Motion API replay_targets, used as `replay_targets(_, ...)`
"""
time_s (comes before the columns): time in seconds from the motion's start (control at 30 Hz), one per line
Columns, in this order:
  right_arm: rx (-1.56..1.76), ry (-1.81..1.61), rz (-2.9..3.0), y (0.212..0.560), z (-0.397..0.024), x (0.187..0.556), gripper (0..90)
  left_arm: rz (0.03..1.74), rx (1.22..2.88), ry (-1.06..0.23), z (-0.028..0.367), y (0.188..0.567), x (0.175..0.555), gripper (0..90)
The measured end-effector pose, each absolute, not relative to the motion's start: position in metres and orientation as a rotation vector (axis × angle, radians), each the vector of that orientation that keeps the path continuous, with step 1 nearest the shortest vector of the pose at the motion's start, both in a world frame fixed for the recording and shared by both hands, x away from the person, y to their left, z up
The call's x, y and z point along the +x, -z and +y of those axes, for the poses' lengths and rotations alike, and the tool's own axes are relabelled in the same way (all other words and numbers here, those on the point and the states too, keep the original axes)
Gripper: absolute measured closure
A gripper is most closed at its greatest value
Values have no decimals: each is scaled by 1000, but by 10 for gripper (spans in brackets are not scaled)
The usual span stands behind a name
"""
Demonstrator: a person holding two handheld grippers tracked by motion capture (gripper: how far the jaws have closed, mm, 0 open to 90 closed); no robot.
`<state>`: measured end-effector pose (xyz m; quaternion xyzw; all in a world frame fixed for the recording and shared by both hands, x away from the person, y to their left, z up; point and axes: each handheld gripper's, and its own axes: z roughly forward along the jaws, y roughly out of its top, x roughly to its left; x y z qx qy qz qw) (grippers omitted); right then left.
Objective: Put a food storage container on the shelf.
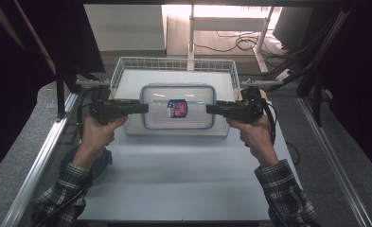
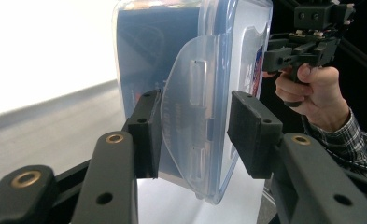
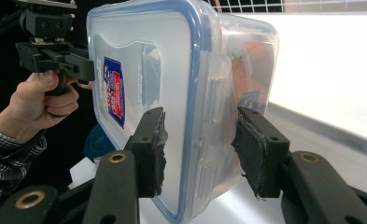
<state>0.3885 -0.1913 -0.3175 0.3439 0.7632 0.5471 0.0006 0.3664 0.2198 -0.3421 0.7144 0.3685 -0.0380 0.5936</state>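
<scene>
Biggest thing here is the tabletop, a flat pale sheet, matte and smooth, with metal rails running along both sides. At its far end sits a white wire basket, rectangular, thin grid walls, with a pale flat bottom.

Next down is the clear plastic container: a rounded-corner rectangular box, see-through walls, a lid with a blue rim band and a small red-white-blue sticker in the middle of the lid. In the high view it sits in front of the basket's near wall, gripped at both short ends, and the gripper views show it up off the tabletop. Flap-style locking clips hang on its short ends. Through the side wall in the right gripper view there's something orange-ish inside, too blurry to name.

The left gripper is black, hard plastic with brass-coloured pins and blocky foam pads. Its jaws are clamped on the left end of the container, one pad against the base side and one on the lid side, the translucent clip flap between them. The right gripper does the same on the other end, jaws clamped across the lid edge and box wall; its pads look frayed and chewed up at the edges.

Both hands wear plaid sleeves. A blue roundish thing lies by the left forearm, partly hidden.
</scene>
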Motion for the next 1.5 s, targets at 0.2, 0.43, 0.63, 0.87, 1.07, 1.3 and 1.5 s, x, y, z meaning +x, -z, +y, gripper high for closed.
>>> replay_targets(0.2,1085,-1725,2379,307,-188,404,537,853,1661,79,222,329,383,555)
replay_targets(0.43,1106,-1743,2356,298,-186,417,537,859,1642,81,225,317,399,555)
replay_targets(0.63,1123,-1751,2347,292,-181,432,536,873,1631,88,230,311,414,555)
replay_targets(0.87,1157,-1736,2334,293,-175,451,528,910,1609,112,233,316,432,554)
replay_targets(1.07,1202,-1721,2334,297,-173,463,523,935,1603,129,233,322,444,553)
replay_targets(1.3,1244,-1714,2312,301,-172,470,519,985,1617,136,229,326,455,531)
replay_targets(1.5,1241,-1734,2282,305,-173,472,500,992,1656,85,224,322,455,515)
